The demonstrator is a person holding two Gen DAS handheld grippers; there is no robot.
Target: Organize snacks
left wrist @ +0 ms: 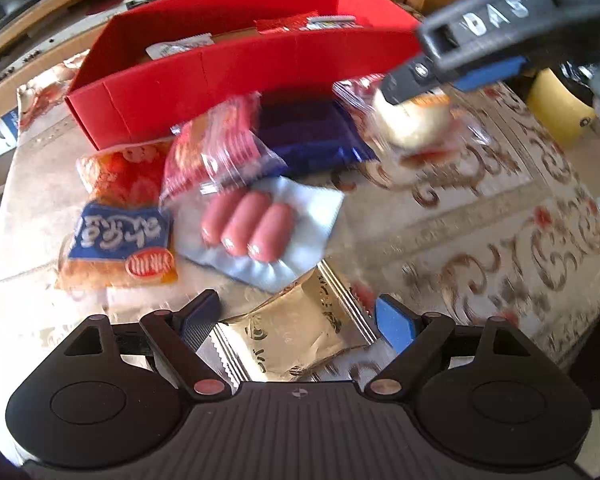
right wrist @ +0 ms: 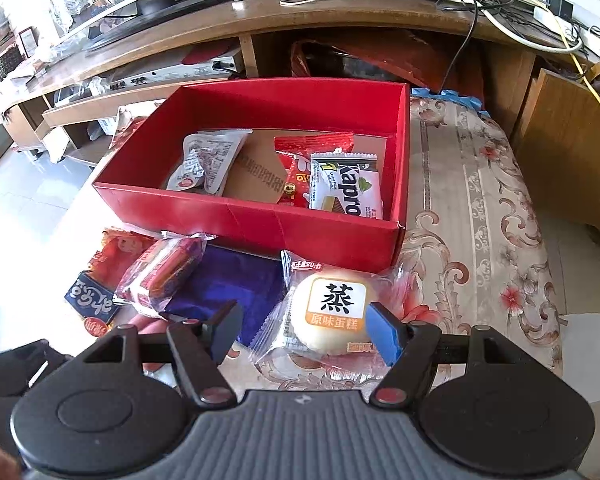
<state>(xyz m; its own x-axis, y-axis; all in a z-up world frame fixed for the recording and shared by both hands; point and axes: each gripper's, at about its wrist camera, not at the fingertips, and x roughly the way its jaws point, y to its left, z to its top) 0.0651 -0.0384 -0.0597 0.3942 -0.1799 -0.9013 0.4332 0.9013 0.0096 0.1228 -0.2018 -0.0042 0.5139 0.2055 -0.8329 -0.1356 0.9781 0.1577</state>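
My left gripper is open and points down at a gold packet lying between its fingers; the pads stand beside it without pressing. My right gripper is open around a wrapped steamed cake: the blue pad is at the cake's right side and the black finger is clear of its left. The red box behind holds a white packet, a red packet and a Kapro wafer. In front of it lie a sausage pack, an orange-and-blue packet, a red clear-wrapped snack and a purple packet.
A flowered tablecloth covers the table to the right of the box. A wooden cabinet with cables stands behind the table. A yellow object sits at the far right edge.
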